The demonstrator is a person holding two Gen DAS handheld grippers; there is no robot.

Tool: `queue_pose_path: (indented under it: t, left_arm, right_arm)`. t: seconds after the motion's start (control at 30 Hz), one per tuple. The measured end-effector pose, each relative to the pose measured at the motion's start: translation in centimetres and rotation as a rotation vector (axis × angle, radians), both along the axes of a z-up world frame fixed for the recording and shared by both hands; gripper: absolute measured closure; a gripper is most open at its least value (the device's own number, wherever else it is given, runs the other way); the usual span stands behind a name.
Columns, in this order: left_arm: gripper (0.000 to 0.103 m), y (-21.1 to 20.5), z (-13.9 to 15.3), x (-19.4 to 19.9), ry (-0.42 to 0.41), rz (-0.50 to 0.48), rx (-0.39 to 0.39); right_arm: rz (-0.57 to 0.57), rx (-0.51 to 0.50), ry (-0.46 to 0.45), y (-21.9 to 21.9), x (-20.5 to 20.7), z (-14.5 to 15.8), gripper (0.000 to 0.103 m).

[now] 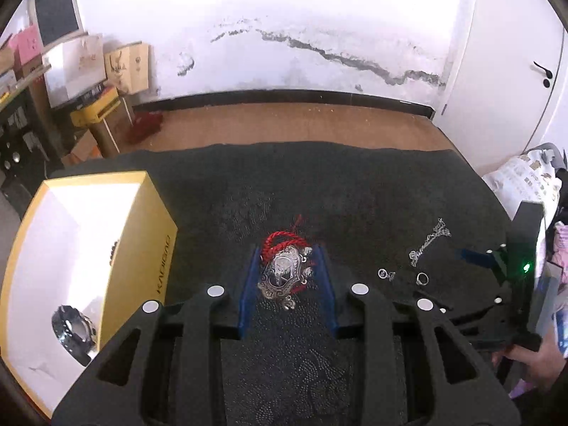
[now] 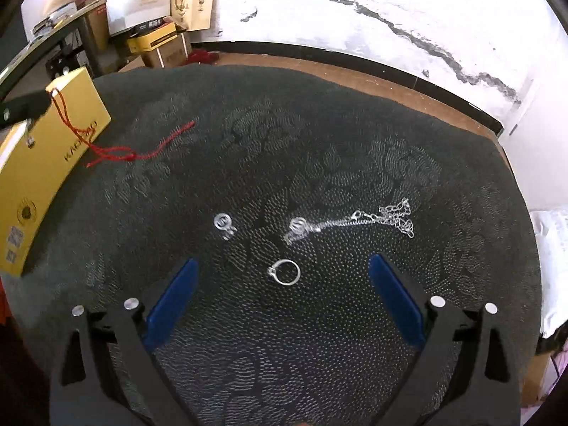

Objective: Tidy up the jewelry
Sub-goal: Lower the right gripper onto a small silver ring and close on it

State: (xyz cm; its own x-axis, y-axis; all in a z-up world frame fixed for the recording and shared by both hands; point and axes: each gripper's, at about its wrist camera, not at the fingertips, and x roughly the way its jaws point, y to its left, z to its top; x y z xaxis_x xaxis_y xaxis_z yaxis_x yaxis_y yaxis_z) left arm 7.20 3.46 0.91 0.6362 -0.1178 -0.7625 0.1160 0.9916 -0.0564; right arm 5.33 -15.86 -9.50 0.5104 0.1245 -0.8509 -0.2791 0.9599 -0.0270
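Between the blue fingers of the left gripper (image 1: 289, 277), a silver pendant (image 1: 284, 277) on a red cord (image 2: 103, 142) is held tight, beside the yellow box (image 1: 88, 266) at the tabletop's left edge. The right gripper (image 2: 284, 284) is spread wide over a ring (image 2: 285, 272), near a silver chain (image 2: 372, 220).

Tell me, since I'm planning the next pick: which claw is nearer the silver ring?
Right. The right claw is open with the silver ring lying between its fingertips; the left claw is off beside it, shut on the silver pendant.
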Motion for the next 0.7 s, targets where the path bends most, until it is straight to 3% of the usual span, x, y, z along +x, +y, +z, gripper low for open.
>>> queue_pose_path:
  t: [0.07,0.3,0.43,0.5,0.7]
  left_arm:
    - [0.072,0.5,0.3,0.3,0.011,0.004,-0.043]
    - [0.072,0.2,0.6,0.0,0.0,-0.013,-0.04]
    - [0.072,0.7,0.2,0.3,0.014,0.009,-0.044]
    - [0.072,0.9,0.1,0.3,0.02,0.012,-0.048]
    - [0.072,0.4,-0.2,0.2,0.033,-0.01,-0.05]
  right_arm:
    - [0.033,-0.004,-0.003,0.5,0.4,-0.4,0.026]
    - [0.156,-0.002,0.023,3.4,1.3,-1.8,0.026]
    - [0.158,0.015,0.04,3.6,1.9,-2.7,0.028]
    - [0.158,0.02,0.042,3.8,2.2,-2.6,0.033]
    - [0.174,0.027,0.035,4.1,2.2,-2.2,0.064]
